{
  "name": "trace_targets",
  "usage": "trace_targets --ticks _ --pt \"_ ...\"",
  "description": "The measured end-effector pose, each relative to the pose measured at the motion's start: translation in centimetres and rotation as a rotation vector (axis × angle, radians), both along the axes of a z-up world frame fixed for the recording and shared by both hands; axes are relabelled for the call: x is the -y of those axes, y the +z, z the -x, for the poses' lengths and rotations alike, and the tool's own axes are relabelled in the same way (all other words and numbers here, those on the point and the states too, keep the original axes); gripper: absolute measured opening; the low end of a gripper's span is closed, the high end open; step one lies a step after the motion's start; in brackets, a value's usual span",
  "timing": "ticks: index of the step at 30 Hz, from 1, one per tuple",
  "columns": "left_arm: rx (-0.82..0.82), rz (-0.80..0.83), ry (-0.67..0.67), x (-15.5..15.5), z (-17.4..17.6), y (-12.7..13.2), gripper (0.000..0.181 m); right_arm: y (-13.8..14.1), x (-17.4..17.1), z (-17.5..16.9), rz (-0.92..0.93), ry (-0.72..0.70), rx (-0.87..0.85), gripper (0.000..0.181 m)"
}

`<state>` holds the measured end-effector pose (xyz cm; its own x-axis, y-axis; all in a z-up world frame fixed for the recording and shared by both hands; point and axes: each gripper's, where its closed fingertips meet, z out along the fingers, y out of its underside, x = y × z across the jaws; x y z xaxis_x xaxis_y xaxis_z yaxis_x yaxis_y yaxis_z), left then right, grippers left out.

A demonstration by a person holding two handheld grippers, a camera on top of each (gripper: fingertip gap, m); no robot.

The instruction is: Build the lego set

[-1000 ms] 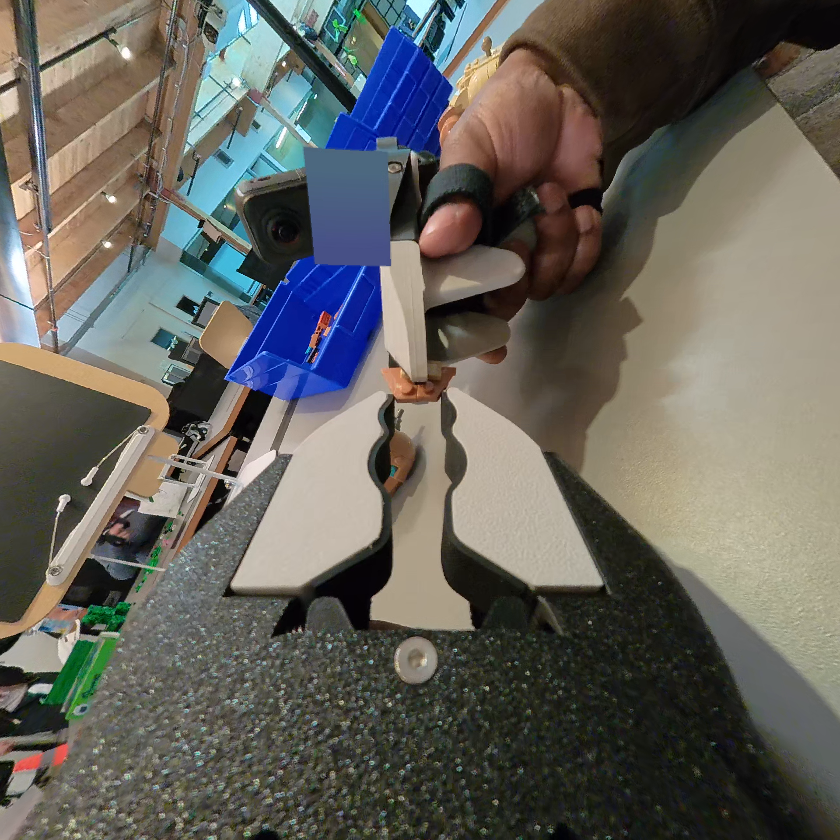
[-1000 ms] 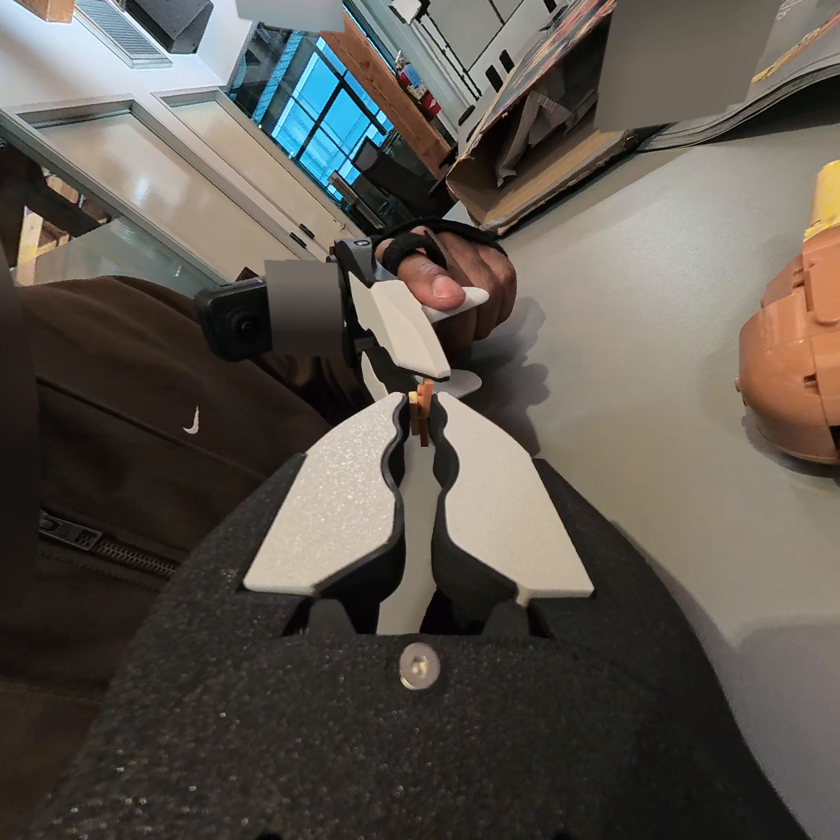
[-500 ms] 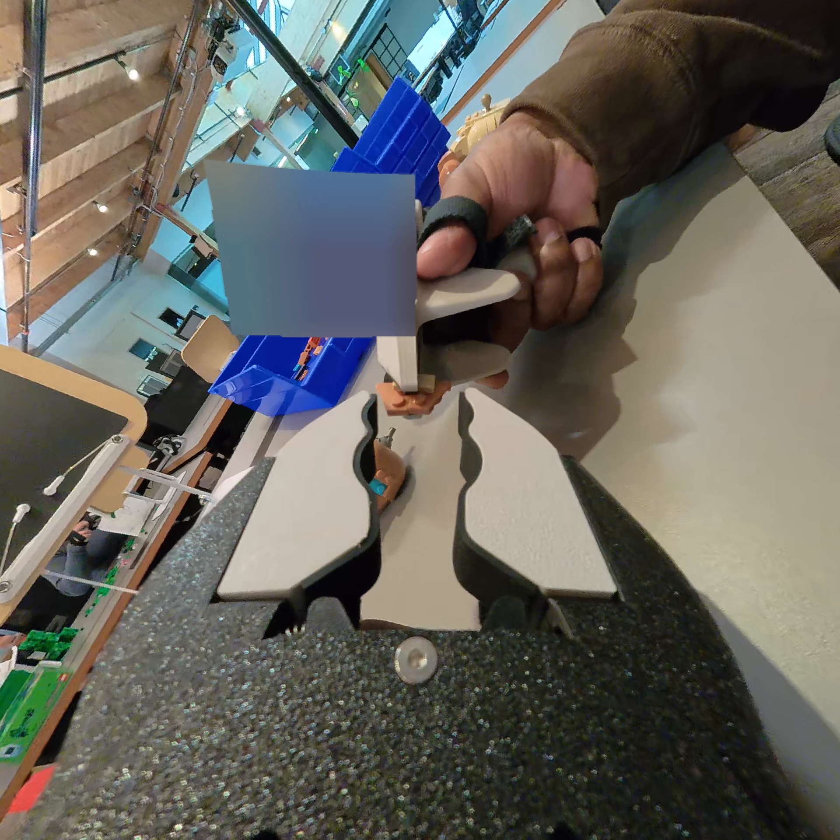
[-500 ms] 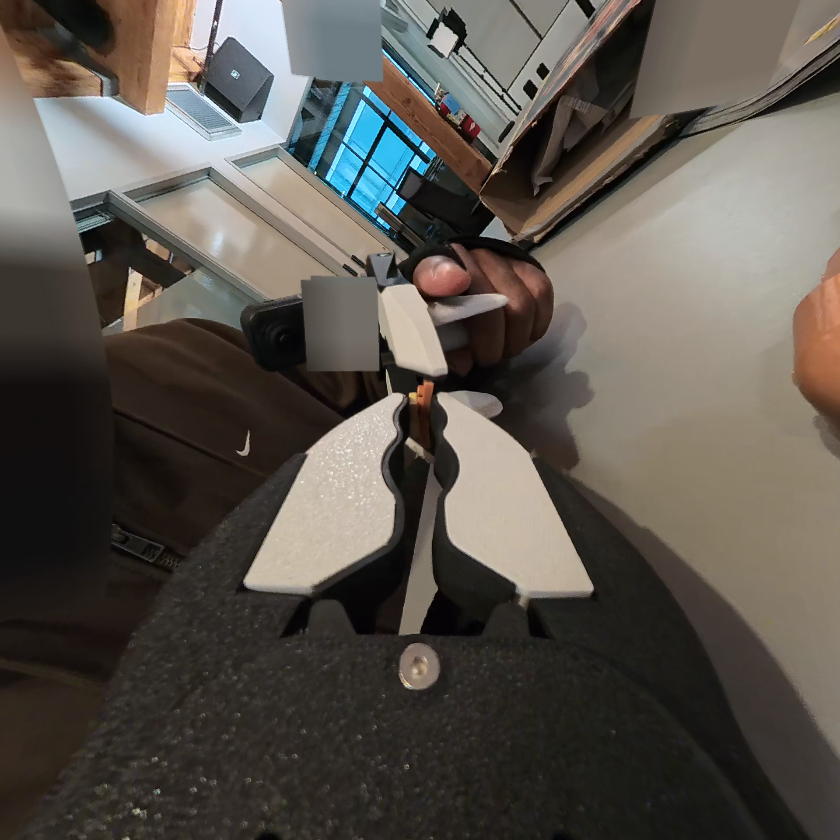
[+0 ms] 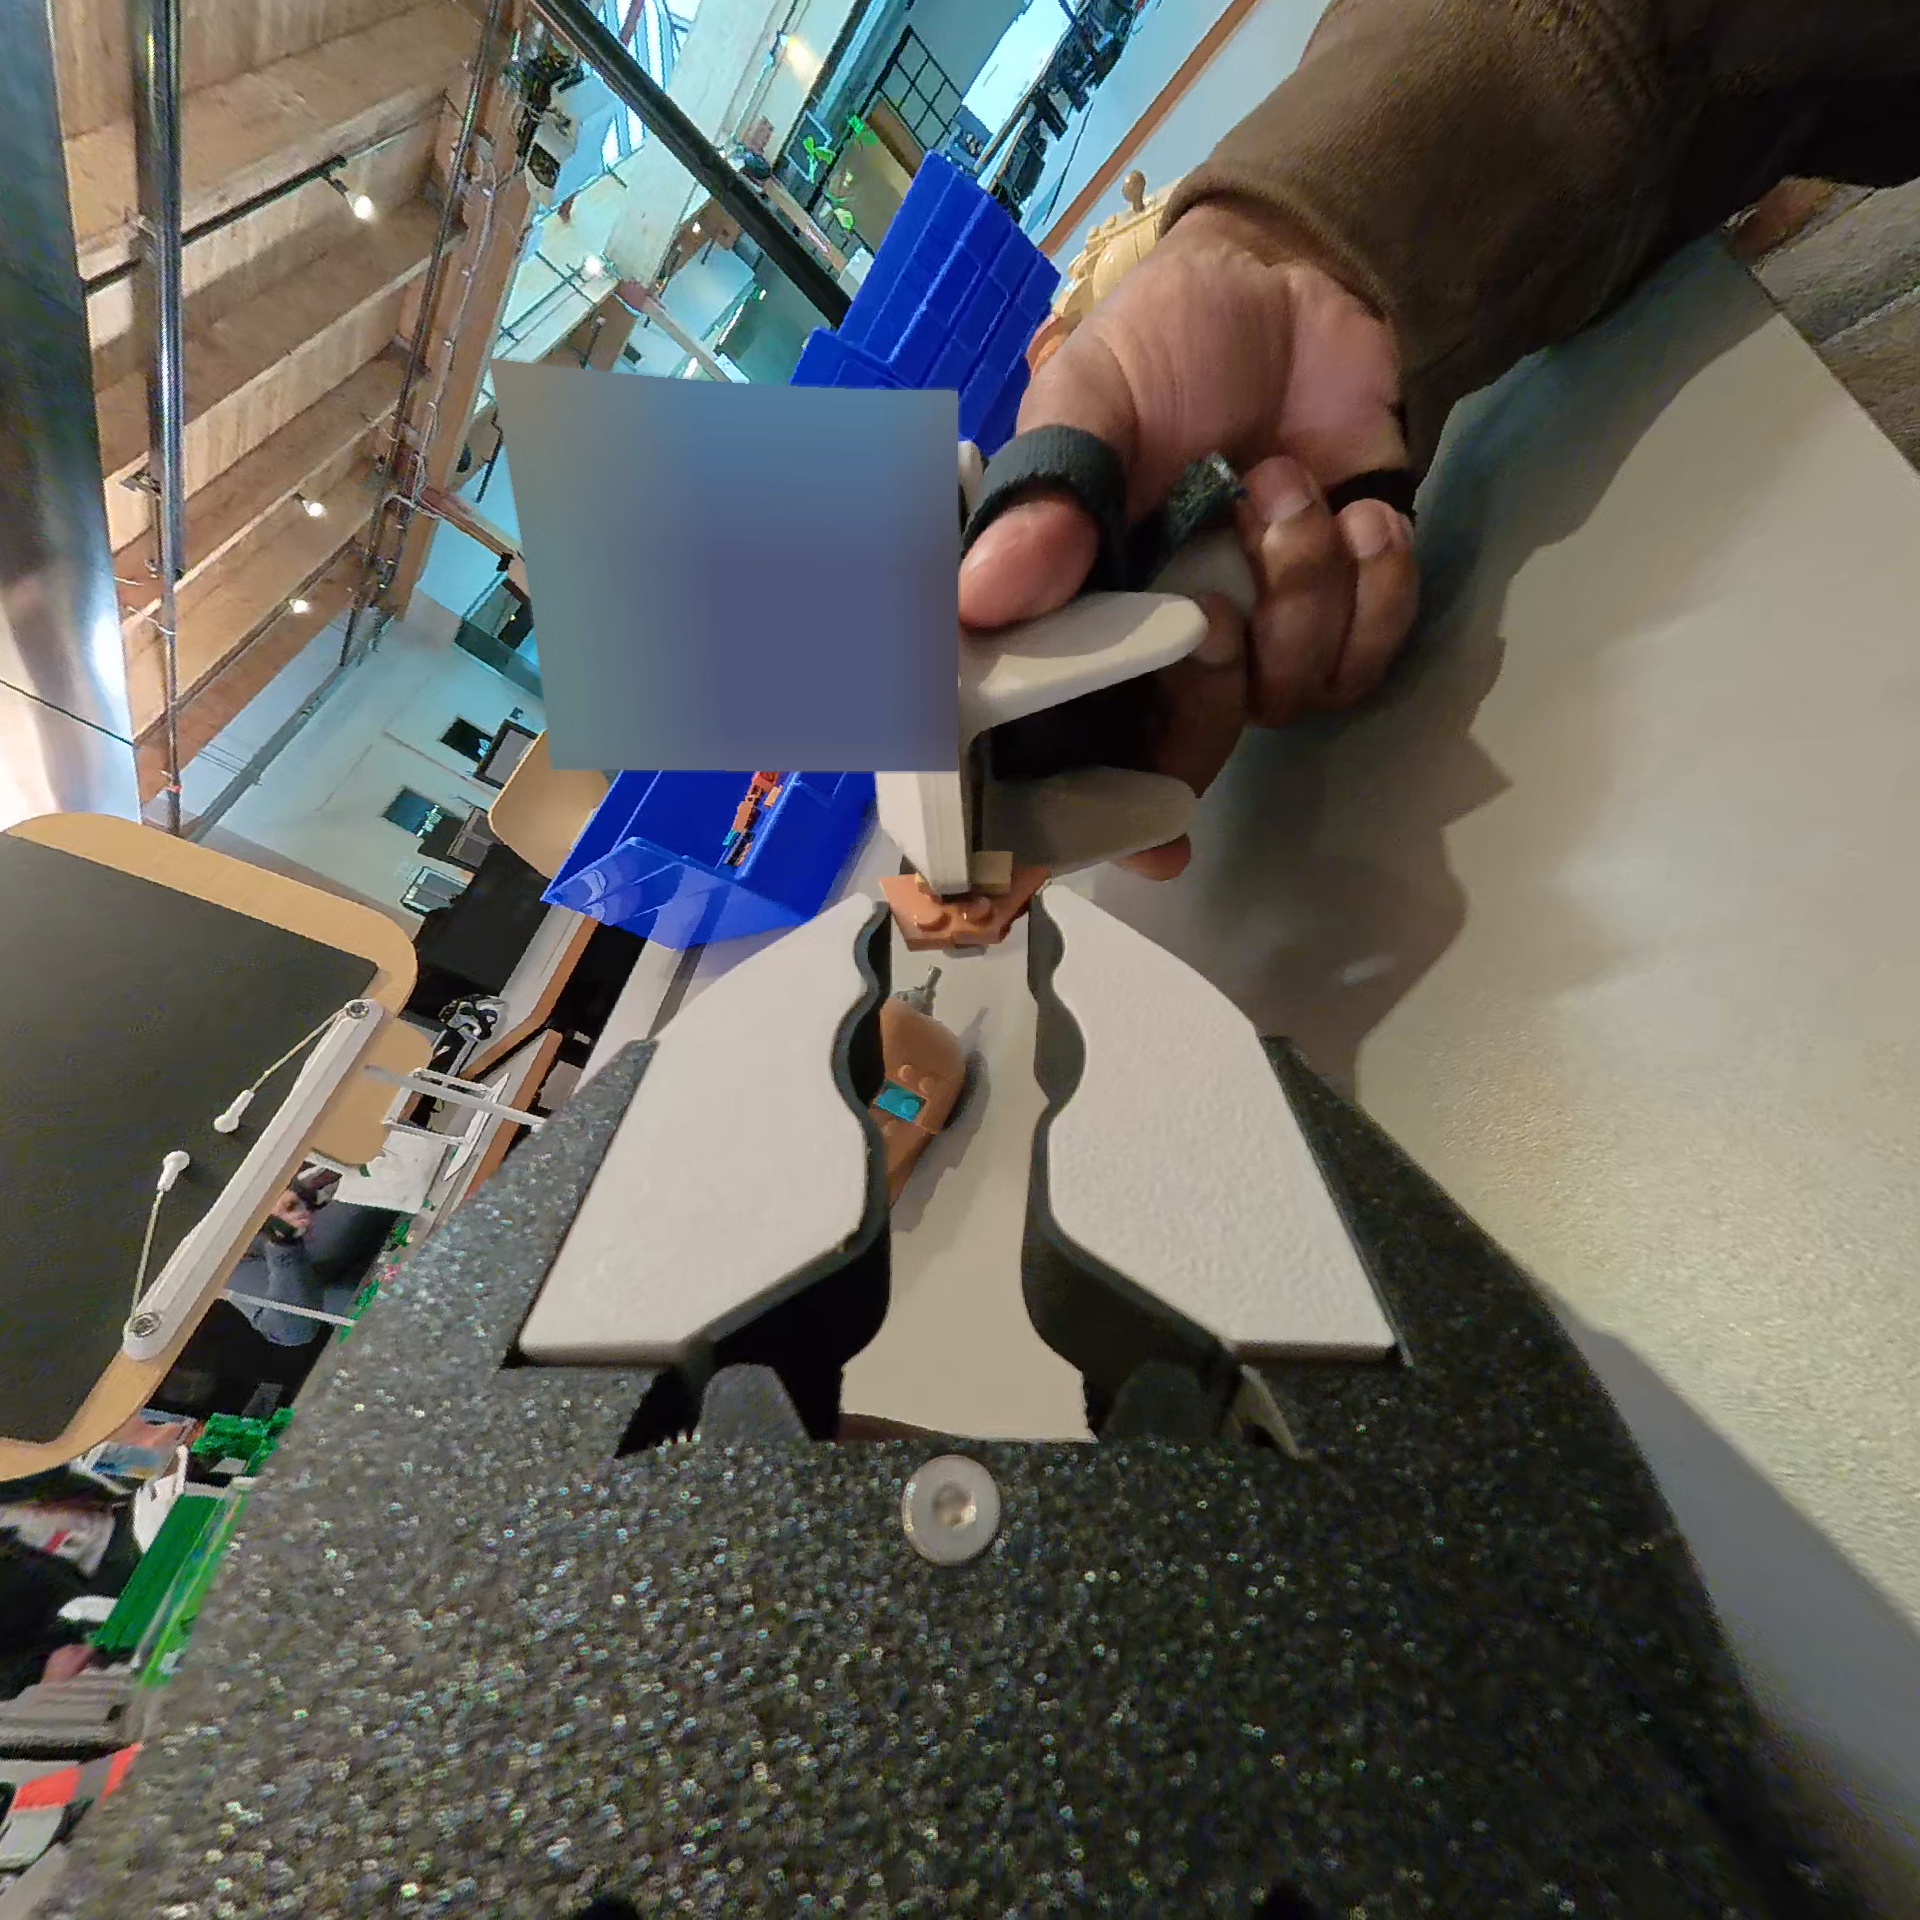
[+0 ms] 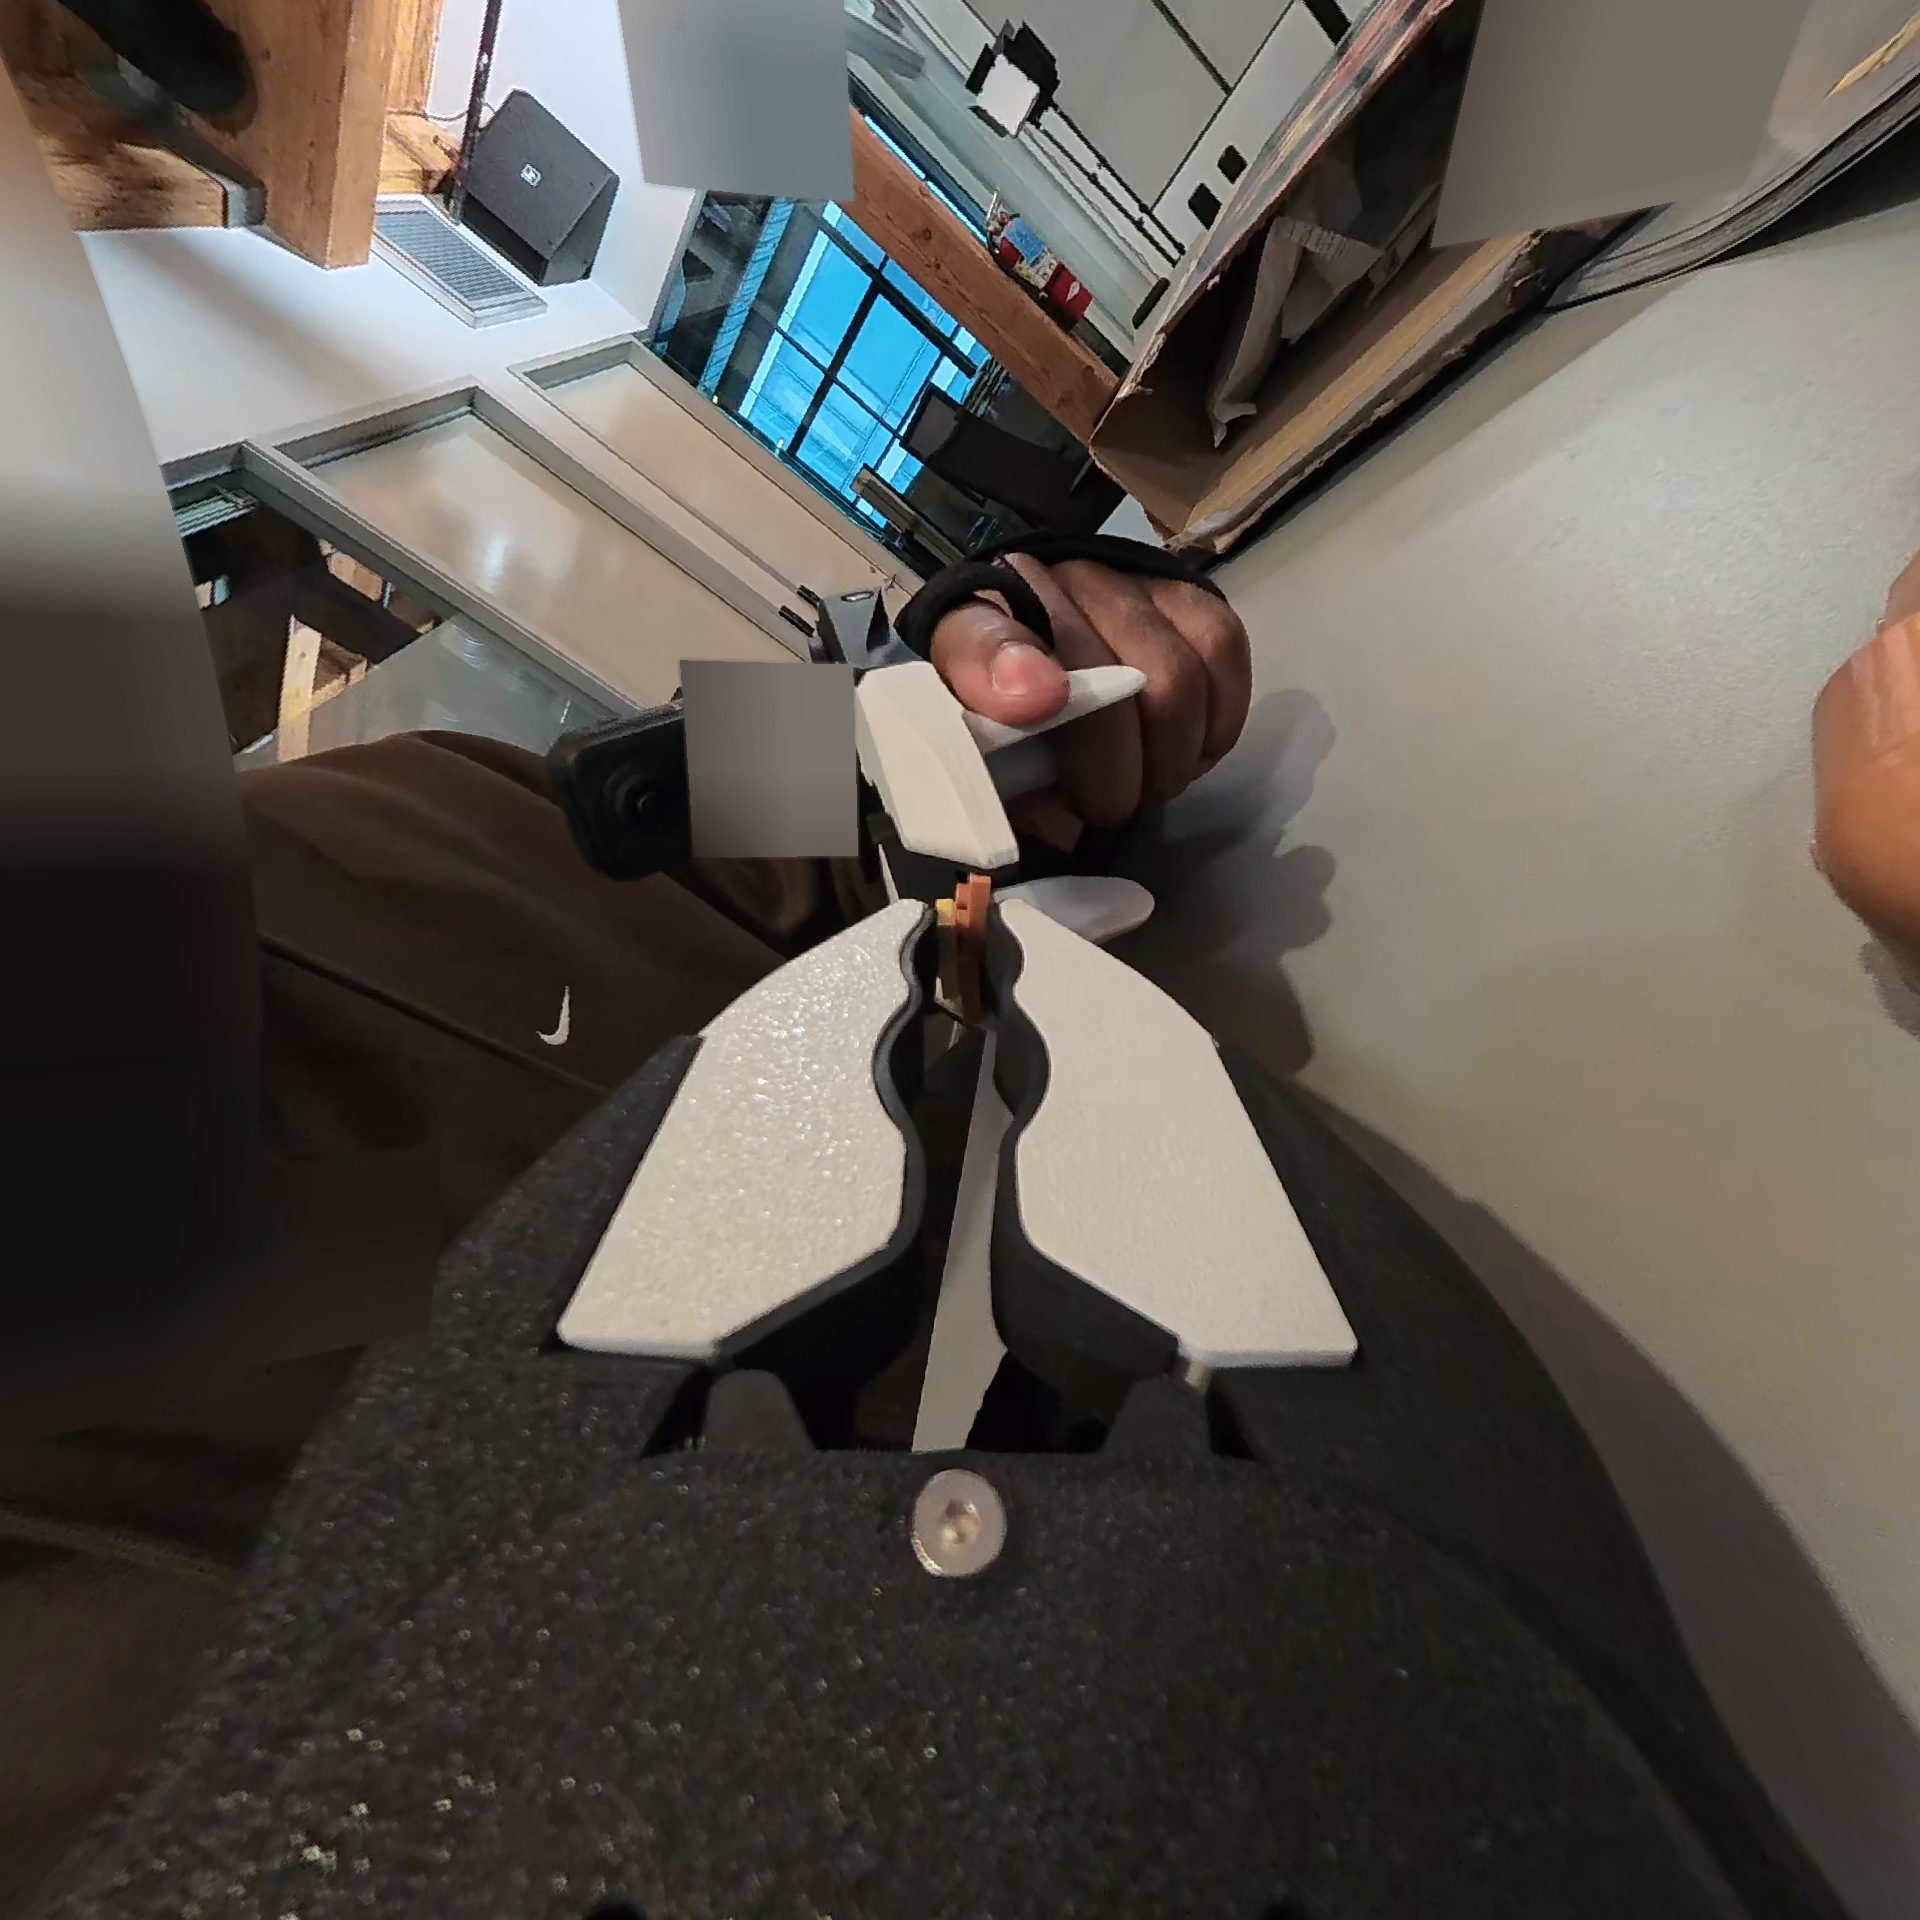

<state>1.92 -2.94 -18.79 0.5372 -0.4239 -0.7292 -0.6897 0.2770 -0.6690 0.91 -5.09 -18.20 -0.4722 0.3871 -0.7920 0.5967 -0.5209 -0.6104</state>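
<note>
The right gripper (image 6: 961,914) is pinching a thin brown plate (image 6: 968,956) edge-on between its fingertips, with a small tan piece (image 6: 947,912) sitting on the plate's left face. In the left wrist view that same plate (image 5: 961,916) is showing its studded face at 12 o'clock from the left gripper (image 5: 956,920), hanging from the closed tips of the right gripper (image 5: 951,868), which is pointing down toward it. The person's right hand (image 5: 1226,436) is gripping the right tool's handles, a black strap looping over the thumb.

The left gripper's jaws are standing spread, with a clear gap between them, and their tips are flanking the plate's two ends; whether they are touching it I cannot tell. Through that gap, a small brown build (image 5: 914,1091) with a teal tile is lying on the grey table (image 5: 1610,935), below the plate at 6 o'clock.

A blue bin (image 5: 717,873) is sitting at 10 o'clock from the plate, farther back on the table. In the right wrist view the left hand (image 6: 1122,686) is holding the left tool at 12 o'clock, a torn cardboard box (image 6: 1299,395) is lying at 1 o'clock, and part of a large orange-brown model (image 6: 1870,769) is showing at 3 o'clock at the picture's edge.
</note>
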Motion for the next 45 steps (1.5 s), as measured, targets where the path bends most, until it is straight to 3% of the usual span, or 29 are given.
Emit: trace_targets --ticks 30,32,34,42,45 --pt "-0.069 -0.080 0.009 0.2 0.0 0.3 0.024 0.3 0.4 -0.1 -0.023 0.015 -0.045 0.009" --pt "-0.083 -0.073 0.031 0.0 0.4 0.1 0.014 0.5 0.5 -0.2 -0.015 0.021 -0.058 0.017" --pt "-0.057 -0.077 0.020 0.2 0.3 0.3 0.012 0.3 0.3 -0.1 -0.030 0.008 -0.055 0.008" --pt "-0.155 0.001 0.121 -1.3 2.2 -2.0 0.006 -1.8 -2.1 1.4 -0.118 -0.110 0.071 0.003" --pt "-0.098 0.070 0.134 -1.7 2.9 -2.9 0.006 -2.3 -3.6 1.8 -0.121 -0.133 0.101 0.001"
